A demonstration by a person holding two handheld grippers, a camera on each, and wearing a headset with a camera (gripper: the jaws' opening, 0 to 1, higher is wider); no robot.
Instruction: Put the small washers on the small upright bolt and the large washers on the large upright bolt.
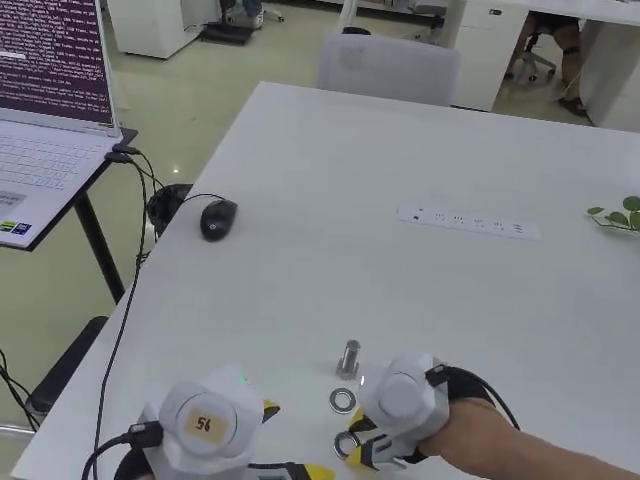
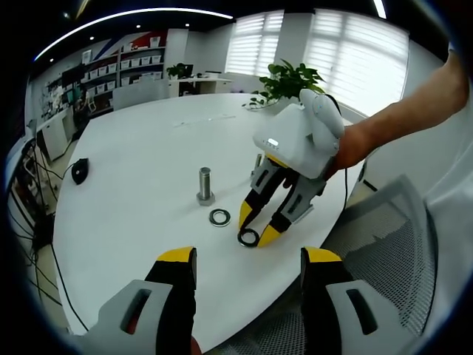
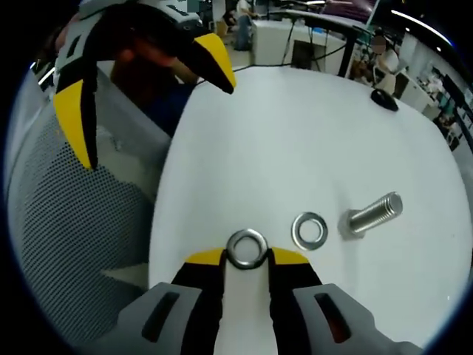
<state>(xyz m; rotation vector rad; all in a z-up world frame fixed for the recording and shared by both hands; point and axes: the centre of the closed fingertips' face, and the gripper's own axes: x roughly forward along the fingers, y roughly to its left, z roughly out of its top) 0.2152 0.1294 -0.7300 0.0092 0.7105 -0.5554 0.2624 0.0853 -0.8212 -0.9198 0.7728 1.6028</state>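
Right gripper view first: a washer (image 3: 247, 234) is pinched edge-on between the tips of the right hand-held gripper (image 3: 247, 259), jaws nearly closed on its rim, right at the near edge of the table (image 1: 400, 150). Whether it's resting on the surface or just off it can't be told. A second washer (image 3: 297, 231) lies flat a little farther in, and just beyond that one upright bolt (image 3: 372, 213) is standing on its head. One bolt can be made out, and the two washers look alike in size, so which counts as small or large can't be called.

The left hand-held gripper (image 2: 247, 270) is held wide open with nothing in it, near the table edge.

Handling guess: thin, stiff, light steel rings, probably slippery, so the rim grip seems right, with the hole left free to be dropped over the thread. A flat washer on a slick top would likely be easier tipped or slid to the edge.

The table is plain white and smooth. Farther off, a mouse (image 1: 218, 218) on the left, a power strip (image 1: 468, 222), a plant (image 1: 622, 215) at the right edge, a laptop (image 1: 45, 130) on a side stand, and a chair (image 1: 388, 68) at the far side. Open-plan office, tiled floor.
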